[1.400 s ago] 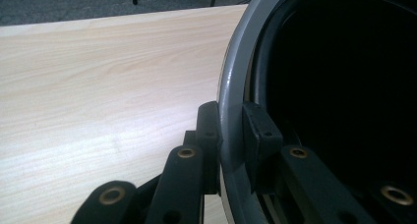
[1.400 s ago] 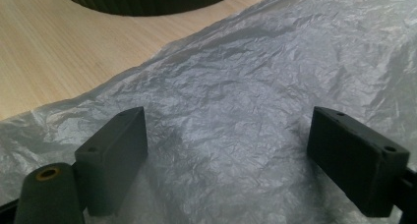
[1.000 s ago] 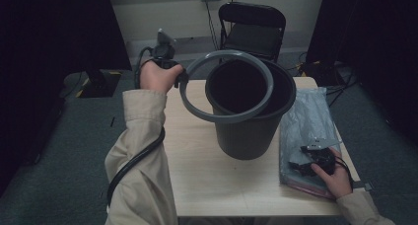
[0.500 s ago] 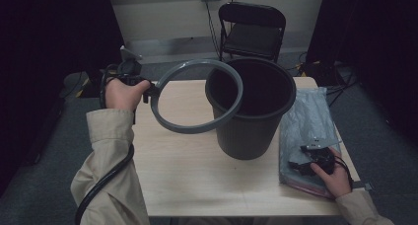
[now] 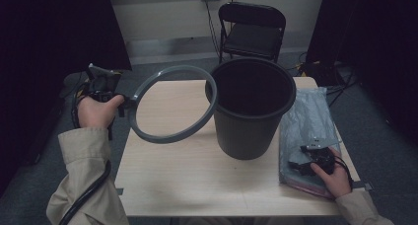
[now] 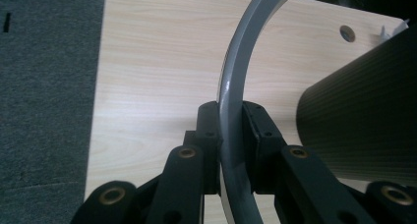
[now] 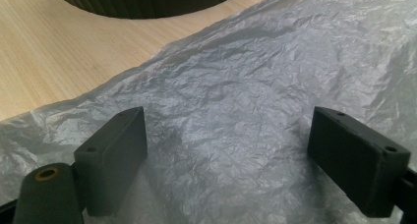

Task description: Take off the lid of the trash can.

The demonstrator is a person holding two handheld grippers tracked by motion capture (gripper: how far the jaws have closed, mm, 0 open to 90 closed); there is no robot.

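- The left tongs (image 6: 231,135) are clamped on the grey ring (image 5: 170,104), its band pinched between both pads.
- From those tongs the ring reaches over the desk (image 5: 197,170) to the black bin (image 5: 249,106), its far edge at the bin's rim.
- The right tongs (image 7: 228,160) stand spread wide over the crinkled plastic bag (image 7: 255,86), just beside the bin's base.

text: none readable | labels: none legible | brands: none | numbers: none | signs: none
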